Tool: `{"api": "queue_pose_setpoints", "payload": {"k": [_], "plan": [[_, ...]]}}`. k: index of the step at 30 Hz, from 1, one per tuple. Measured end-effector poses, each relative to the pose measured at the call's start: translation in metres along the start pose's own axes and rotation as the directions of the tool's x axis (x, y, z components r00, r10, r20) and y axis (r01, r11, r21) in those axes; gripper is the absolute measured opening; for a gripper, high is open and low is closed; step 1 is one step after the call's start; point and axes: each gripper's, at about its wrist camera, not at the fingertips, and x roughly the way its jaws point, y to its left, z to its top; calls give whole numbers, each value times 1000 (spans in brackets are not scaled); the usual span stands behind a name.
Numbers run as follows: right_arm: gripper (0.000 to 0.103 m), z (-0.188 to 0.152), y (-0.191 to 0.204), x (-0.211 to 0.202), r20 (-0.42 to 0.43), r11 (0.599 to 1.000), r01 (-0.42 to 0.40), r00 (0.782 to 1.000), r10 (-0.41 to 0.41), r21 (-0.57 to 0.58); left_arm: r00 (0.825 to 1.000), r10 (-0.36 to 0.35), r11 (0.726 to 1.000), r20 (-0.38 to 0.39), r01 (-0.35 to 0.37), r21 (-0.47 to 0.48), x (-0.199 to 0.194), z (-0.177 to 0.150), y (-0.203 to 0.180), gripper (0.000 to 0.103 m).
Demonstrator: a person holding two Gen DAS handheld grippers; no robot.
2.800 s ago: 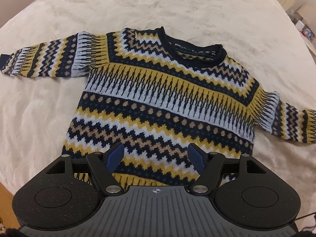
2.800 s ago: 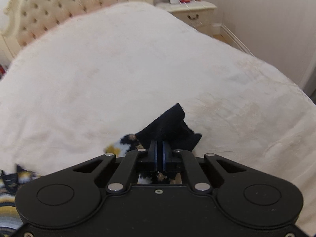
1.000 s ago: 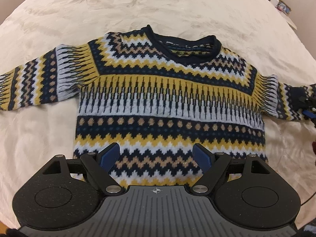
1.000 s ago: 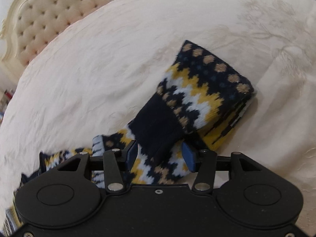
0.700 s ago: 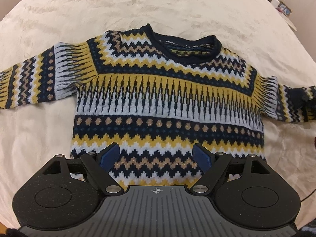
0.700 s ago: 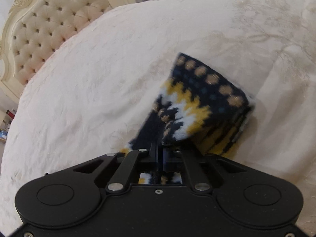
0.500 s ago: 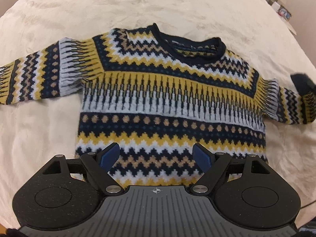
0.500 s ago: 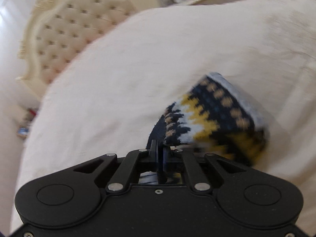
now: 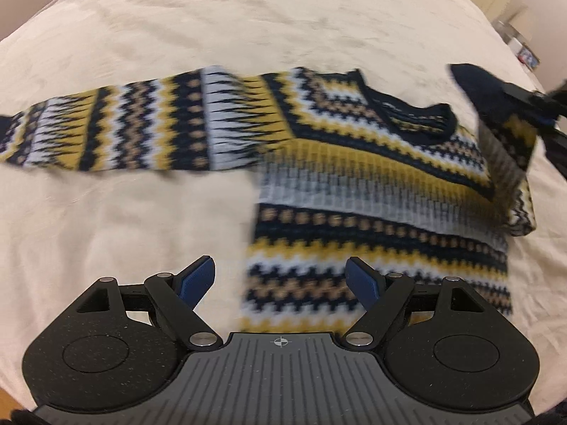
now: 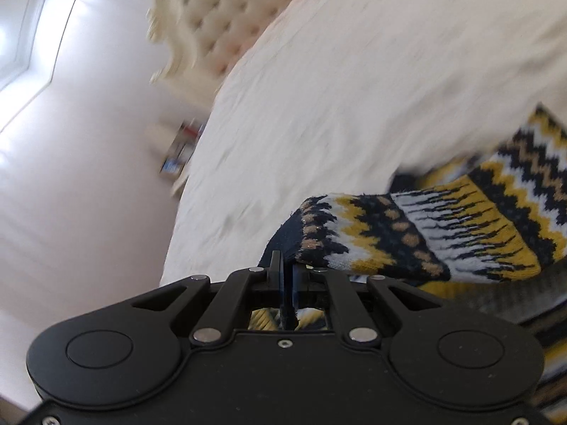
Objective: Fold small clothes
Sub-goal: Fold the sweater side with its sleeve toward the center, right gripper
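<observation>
Cream, plush bedding (image 9: 283,35) fills the room's wide bed, with a tufted cream headboard (image 10: 226,10) beyond it. Ahead of the left hand-held gripper (image 9: 281,279), whose blue pads stand wide apart on nothing, lies the small knitted sweater in navy, mustard and white zigzag bands (image 9: 372,219), flat on the bedding, its hem just below the gripper's right pad.

The right hand-held gripper (image 10: 287,276) is clamped on the navy cuff (image 10: 283,244) of the sweater's right sleeve (image 10: 443,233), which arcs up off the bed toward the body.

I judge the knit light, soft and limp, with enough bulk to hold a crease loosely; it sags wherever unsupported. Cuffs, hem corners and shoulder seams look the surest places to pinch, being thicker.

Left of the left gripper, the other sleeve (image 9: 124,131) stretches straight out. Bare bedding surrounds the sweater on all sides, so sweeping inward looks unobstructed; the bed's edge lies behind the gripper.
</observation>
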Motion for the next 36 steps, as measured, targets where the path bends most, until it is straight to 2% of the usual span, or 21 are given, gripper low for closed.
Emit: {"api": "queue_pose_setpoints", "payload": {"k": [6, 8, 9, 11, 15, 16, 20, 28, 32, 36], "plan": [[12, -42, 21, 51, -128, 1000, -9, 992, 11, 11, 1000, 21, 1000, -6, -21, -5, -7, 4, 38, 80], [13, -54, 23, 64, -168, 1000, 10, 986, -13, -15, 1000, 24, 1000, -5, -24, -2, -8, 5, 47, 80], [19, -61, 23, 68, -190, 999, 26, 981, -31, -29, 1000, 24, 1000, -3, -24, 1, -8, 6, 50, 80], [21, -74, 24, 79, -237, 993, 88, 966, -106, -85, 1000, 22, 1000, 1, -22, 11, -9, 8, 54, 80], [51, -100, 19, 77, -302, 972, 127, 936, -184, -197, 1000, 14, 999, 7, -14, 31, -6, 13, 55, 80], [53, -107, 18, 75, -310, 969, 125, 932, -189, -213, 1000, 11, 999, 8, -11, 35, -6, 15, 54, 80], [53, -115, 11, 57, -321, 953, 143, 919, -228, -268, 1000, 2, 998, 8, -2, 63, 3, 23, 45, 80], [53, -98, -17, 27, -289, 930, 213, 909, -301, -299, 999, -36, 989, -10, 37, 146, 32, 34, -2, 80], [53, -90, -35, 11, -285, 937, 241, 907, -310, -253, 1000, -9, 979, -21, 13, 202, 54, 29, -29, 80], [53, -80, -48, 1, -275, 936, 257, 907, -320, -242, 998, 58, 964, 13, -59, 259, 73, 27, -48, 80]]}}
